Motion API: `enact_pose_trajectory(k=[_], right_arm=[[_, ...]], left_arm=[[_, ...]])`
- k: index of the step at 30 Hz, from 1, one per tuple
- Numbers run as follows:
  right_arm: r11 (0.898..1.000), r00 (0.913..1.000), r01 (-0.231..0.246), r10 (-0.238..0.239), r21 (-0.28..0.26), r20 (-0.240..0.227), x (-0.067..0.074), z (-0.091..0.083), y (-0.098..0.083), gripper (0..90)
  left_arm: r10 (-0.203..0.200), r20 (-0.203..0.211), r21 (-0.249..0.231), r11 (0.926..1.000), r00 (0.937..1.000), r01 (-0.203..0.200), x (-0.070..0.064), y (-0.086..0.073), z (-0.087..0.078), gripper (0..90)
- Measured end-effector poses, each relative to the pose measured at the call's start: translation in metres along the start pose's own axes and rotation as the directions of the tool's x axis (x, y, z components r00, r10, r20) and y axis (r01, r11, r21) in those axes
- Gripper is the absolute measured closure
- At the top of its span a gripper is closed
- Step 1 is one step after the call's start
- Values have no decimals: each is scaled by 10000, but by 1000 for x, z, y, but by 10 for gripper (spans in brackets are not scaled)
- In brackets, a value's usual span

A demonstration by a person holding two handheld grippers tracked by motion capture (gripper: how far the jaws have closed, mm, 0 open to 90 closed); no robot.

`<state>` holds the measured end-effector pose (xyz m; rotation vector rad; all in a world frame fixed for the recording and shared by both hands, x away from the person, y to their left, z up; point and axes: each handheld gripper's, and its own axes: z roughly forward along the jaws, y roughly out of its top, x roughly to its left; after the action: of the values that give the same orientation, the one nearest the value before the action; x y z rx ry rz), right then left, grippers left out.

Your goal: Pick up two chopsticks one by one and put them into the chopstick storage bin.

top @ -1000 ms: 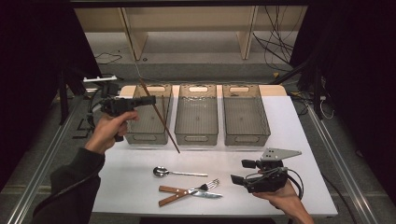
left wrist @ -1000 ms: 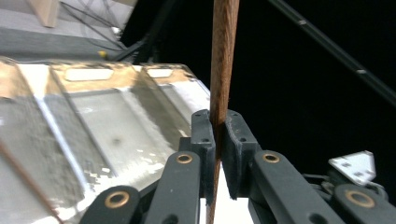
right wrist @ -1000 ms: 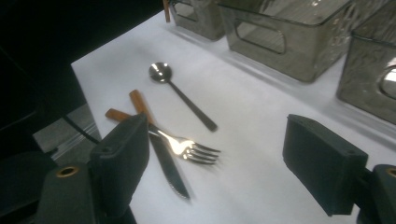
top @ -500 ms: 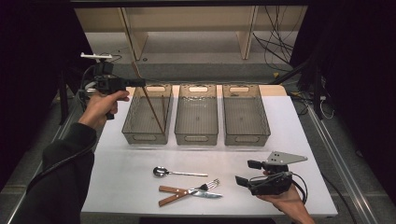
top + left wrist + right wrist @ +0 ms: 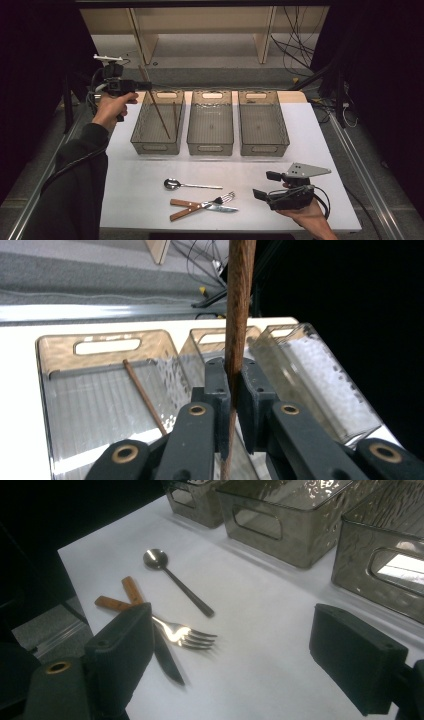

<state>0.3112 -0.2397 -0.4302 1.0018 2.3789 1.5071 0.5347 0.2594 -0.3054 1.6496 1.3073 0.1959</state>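
Over the left bin (image 5: 141,134), your left gripper (image 5: 145,86) clamps a chopstick (image 5: 159,111). Your right gripper (image 5: 266,186) rests near the fork (image 5: 219,201), jaws spread wide, nothing between them.

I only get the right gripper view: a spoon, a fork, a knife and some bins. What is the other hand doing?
Observer: The left gripper is shut on a brown chopstick, which slants down over the left bin.
Operator: Is anything inside that bin?
Observer: Yes, a second chopstick lies on its floor.
Operator: What about the other two bins?
Observer: From the high view, the middle bin and the right bin look empty.
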Motion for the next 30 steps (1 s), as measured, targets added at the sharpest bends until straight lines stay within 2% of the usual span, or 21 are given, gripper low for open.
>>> enact_pose_trajectory(k=[10,21,30], right_arm=[[9999,9999,106,-106,-43,-13,1,0,-1,181],[9999,9998,162,-162,-22,-119,3,1,-1,183],[9997,9994,213,-211,78,-256,3,3,-2,188]], left_arm=[[-333,-90,197,9992,9994,335,9,-16,24,836],[-506,-83,489,9975,9987,510,8,-25,38,835],[-374,-346,835,9957,9987,401,4,-30,50,831]])
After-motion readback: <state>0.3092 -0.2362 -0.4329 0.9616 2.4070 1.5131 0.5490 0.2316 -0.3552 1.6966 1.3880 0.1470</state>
